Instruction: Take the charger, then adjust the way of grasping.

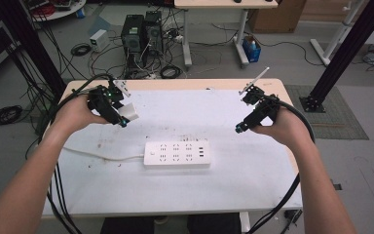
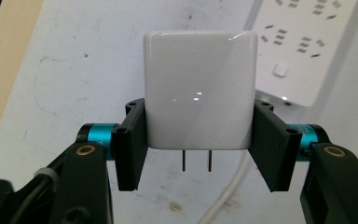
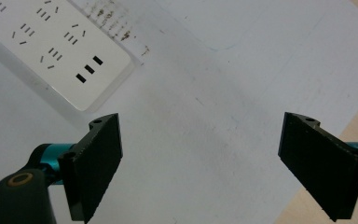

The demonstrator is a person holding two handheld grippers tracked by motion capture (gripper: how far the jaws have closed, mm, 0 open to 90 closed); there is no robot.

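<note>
A glossy white square plug-in charger block (image 2: 198,88) sits clamped between the two black jaws of the left gripper (image 1: 118,108), its two thin metal prongs (image 2: 197,161) pointing back toward the camera in the left gripper view. It's held up off the table, over the far left part of the white sheet. At the middle of that sheet lies a flat white rectangular power strip (image 1: 177,154) with rows of sockets, its white cord (image 1: 102,155) running off to the left. The white-covered wooden table (image 1: 253,170) shows smudges and faint pen marks, and beyond it the grey floor carries black computer towers (image 1: 142,33) and tangled cables. The left hand (image 1: 78,114) grips its tool at the table's left side; the right gripper (image 1: 243,126) hovers at the right, jaws spread wide apart with nothing between them, angled toward the strip
</note>
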